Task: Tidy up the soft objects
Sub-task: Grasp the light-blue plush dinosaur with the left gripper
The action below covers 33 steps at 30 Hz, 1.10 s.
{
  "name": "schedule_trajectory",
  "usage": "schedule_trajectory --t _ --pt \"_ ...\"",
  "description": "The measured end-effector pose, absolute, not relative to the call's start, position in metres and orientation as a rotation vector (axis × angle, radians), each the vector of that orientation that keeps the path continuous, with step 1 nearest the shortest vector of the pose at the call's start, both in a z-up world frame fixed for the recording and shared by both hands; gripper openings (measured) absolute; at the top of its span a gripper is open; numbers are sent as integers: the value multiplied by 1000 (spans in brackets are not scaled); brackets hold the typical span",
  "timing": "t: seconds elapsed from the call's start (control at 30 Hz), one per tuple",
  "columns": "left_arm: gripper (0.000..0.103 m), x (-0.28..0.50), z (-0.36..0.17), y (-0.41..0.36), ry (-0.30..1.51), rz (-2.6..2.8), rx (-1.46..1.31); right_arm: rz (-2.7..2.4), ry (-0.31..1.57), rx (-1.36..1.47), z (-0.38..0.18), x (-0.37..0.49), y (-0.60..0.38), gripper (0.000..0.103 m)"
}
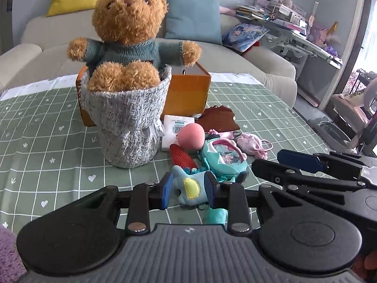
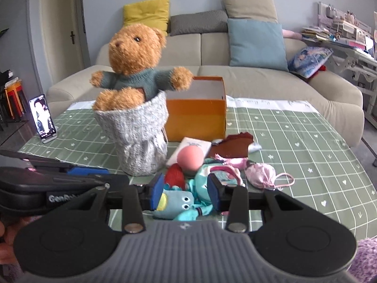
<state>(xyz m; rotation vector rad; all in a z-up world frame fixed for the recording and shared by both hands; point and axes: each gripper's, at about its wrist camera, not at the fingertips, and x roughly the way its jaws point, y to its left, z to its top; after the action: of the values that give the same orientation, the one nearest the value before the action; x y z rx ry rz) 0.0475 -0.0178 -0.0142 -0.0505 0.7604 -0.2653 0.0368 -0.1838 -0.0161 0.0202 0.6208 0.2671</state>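
Observation:
A brown teddy bear (image 1: 127,30) in a teal sweater sits in a grey knitted pouch (image 1: 128,127), in front of an open orange box (image 1: 188,92). To its right lies a pile: a pink ball (image 1: 190,135), a red knitted piece (image 1: 182,158), a teal pouch (image 1: 223,158), a pink drawstring bag (image 1: 252,145) and a light-blue plush toy (image 1: 188,188). My left gripper (image 1: 188,189) is open, its pads either side of the blue plush. My right gripper (image 2: 186,192) is open over the same plush (image 2: 179,202). The bear (image 2: 136,54) and box (image 2: 198,115) stand behind.
A green checked cloth (image 1: 47,141) covers the table. A white card (image 1: 175,127) and brown cloth (image 1: 219,118) lie by the box. A phone on a stand (image 2: 42,118) is at the table's left edge. A beige sofa (image 2: 259,77) with cushions stands behind.

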Motion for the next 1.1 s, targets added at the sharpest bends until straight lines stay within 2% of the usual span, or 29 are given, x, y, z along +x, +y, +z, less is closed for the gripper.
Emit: schedule_trajectory --t 0.1,0.4,0.53,0.63,1.07,1.1 --pt "36 49 -17 -17 773 -256 -61 263 644 28 -21 41 -186 40" --pt "55 71 -33 -23 823 -253 -87 247 704 13 -37 66 -192 40" --pt "71 86 -46 -26 855 -256 -130 226 747 40 -48 80 -200 40" --pt "77 96 -59 -23 880 -250 -177 213 776 61 -57 89 -205 40" --pt "78 135 -108 -19 1008 -208 -352 182 893 95 -95 121 -211 50" --pt "75 136 -110 -20 1009 -214 -360 185 898 97 -97 122 -212 52"
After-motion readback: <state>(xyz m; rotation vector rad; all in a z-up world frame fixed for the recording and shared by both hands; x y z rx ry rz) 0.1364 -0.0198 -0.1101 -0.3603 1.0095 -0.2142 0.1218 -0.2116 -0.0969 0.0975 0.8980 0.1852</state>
